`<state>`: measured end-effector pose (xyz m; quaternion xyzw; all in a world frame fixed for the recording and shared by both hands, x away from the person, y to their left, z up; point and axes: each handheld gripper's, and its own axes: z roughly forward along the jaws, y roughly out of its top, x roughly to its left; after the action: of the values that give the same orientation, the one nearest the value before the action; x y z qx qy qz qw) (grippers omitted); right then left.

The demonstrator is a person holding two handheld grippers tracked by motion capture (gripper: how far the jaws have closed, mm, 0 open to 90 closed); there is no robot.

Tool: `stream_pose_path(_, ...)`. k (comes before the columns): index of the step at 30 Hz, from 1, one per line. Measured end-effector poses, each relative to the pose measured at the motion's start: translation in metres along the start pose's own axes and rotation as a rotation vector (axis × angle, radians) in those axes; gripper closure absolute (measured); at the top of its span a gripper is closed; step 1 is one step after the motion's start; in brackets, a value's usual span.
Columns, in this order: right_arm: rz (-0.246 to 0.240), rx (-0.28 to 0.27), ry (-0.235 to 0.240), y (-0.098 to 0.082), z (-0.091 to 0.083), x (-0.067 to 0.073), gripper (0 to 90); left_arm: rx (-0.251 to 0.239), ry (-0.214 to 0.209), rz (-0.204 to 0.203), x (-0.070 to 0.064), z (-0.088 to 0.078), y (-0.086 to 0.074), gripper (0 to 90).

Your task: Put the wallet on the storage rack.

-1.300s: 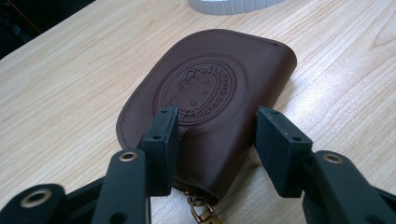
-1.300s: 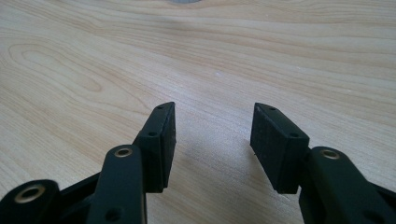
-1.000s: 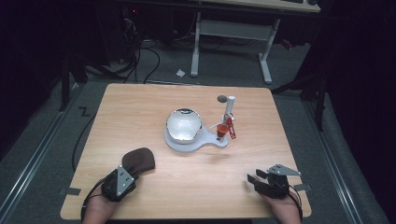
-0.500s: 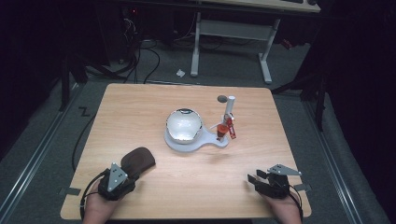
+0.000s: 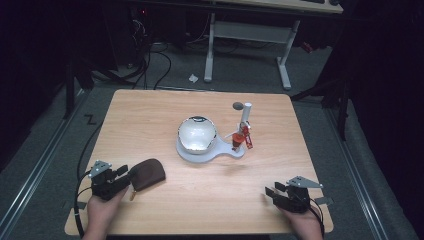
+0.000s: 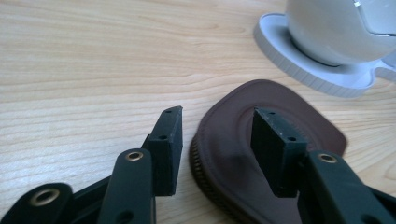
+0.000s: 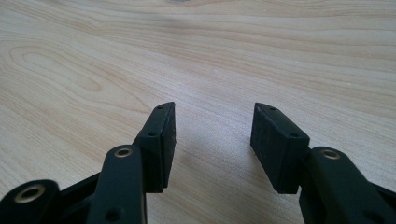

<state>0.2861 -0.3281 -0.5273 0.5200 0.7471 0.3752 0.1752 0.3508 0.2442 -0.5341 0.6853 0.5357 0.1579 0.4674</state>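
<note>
We are seeing the left gripper (image 5: pixel 121 172) slid back toward the table's left edge since the earlier frame, while the brown pouch (image 5: pixel 146 173) is staying where it was. Its jaws have just been opening, then easing in a little; in the left gripper view they are standing apart with the pouch's (image 6: pixel 261 154) rim between them and neither pad pressing on it. The pouch is lying flat just ahead of that gripper, its long axis running out toward the white bowl (image 5: pixel 197 134) on its base. The right gripper (image 5: pixel 272 192) is resting well apart, jaws spread over bare wood, so we are judging the left hand nearer for a pinch.
</note>
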Motion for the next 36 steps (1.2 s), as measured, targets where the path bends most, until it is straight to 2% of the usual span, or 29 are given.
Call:
stream_pose_path(2, 0.002, 0.000, -0.001, 0.000, 0.000, 0.000, 50.6, 0.005, -0.030, -0.035, 0.004, 0.001, -0.001, 54.2)
stream_pose_path(4, 0.002, 0.001, -0.001, 0.000, 0.001, -0.001, 50.6, 0.005, -0.061, -0.047, 0.005, 0.001, -0.002, 61.1)
stream_pose_path(7, 0.001, 0.003, -0.002, 0.000, 0.001, 0.000, 50.6, 0.003, -0.056, -0.037, 0.004, 0.000, -0.004, 69.0)
stream_pose_path(8, 0.006, 0.005, -0.001, -0.001, 0.001, 0.000, 50.6, 0.005, -0.057, -0.048, 0.005, 0.000, -0.004, 70.2)
stream_pose_path(9, 0.002, 0.005, -0.002, 0.000, 0.001, 0.001, 50.6, 0.005, -0.055, -0.052, 0.006, -0.001, -0.004, 78.5)
stream_pose_path(11, 0.001, 0.005, -0.003, 0.000, 0.001, 0.001, 50.6, 0.006, -0.051, -0.040, 0.005, -0.002, -0.005, 83.5)
stream_pose_path(12, 0.001, 0.004, -0.003, 0.000, 0.001, 0.002, 50.6, 0.006, -0.041, -0.021, 0.003, -0.002, -0.005, 84.1)
stream_pose_path(20, 0.002, -0.003, -0.003, 0.000, 0.000, 0.002, 50.7, -0.013, -0.038, 0.000, 0.000, -0.008, -0.006, 87.4)
stream_pose_path(22, 0.005, -0.004, -0.004, 0.000, 0.000, 0.001, 50.7, -0.034, -0.048, 0.002, -0.002, -0.012, -0.007, 87.5)
stream_pose_path(31, 0.001, -0.006, -0.001, 0.000, 0.001, 0.000, 50.8, -0.131, -0.062, 0.059, -0.017, -0.032, -0.002, 87.8)
stream_pose_path(36, 0.004, -0.009, -0.005, 0.000, 0.001, 0.000, 50.8, -0.171, -0.058, 0.103, -0.028, -0.038, 0.001, 87.9)
